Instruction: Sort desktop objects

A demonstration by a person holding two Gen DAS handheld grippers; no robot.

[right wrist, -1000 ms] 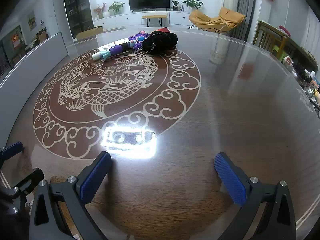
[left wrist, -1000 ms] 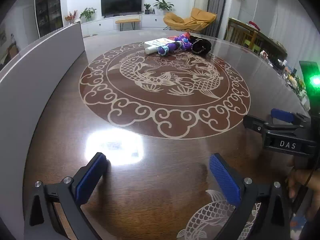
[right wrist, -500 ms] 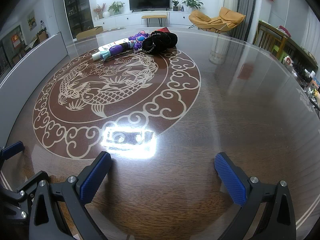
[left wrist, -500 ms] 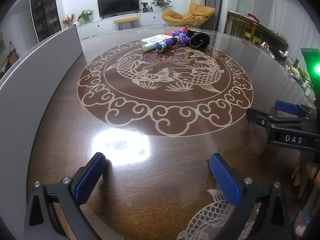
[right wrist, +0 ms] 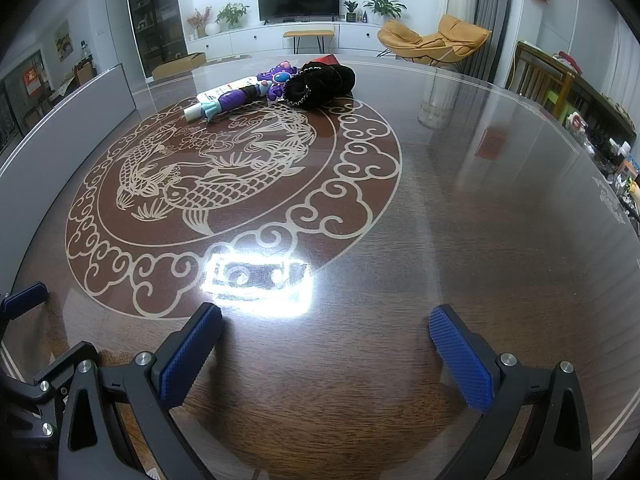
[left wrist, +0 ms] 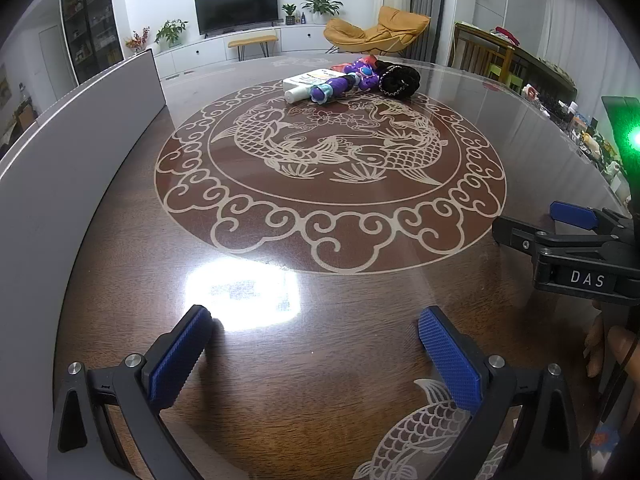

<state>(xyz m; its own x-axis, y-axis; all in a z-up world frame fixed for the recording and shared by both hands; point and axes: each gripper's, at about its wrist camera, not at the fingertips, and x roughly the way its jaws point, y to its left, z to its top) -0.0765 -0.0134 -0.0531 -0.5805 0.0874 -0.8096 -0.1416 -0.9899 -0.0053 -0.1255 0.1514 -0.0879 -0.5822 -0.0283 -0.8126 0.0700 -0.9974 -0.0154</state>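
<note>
Since a second earlier, left gripper (left wrist: 312, 346) had tilted up a little, so the pile (left wrist: 352, 80) sat lower in its view; right gripper (right wrist: 326, 342) had barely shifted. Both hung low over the table (right wrist: 500, 220), jaws spread wide, nothing between them. Pile lay well apart, at far rim of the carved fish medallion: white tube (right wrist: 194, 111), purple toy (right wrist: 276, 78), black scrunchie (right wrist: 320, 80), all touching or overlapping, a flat white pack partly under them. Risk, as judged: items tangled, so grabbing one could drag its neighbours; the glossy top would let the tube roll or skid off. Glare patch (right wrist: 258, 280) could also hide depth. No bin or tray seen; grey board (left wrist: 80, 152) along the left edge held nothing visible.
</note>
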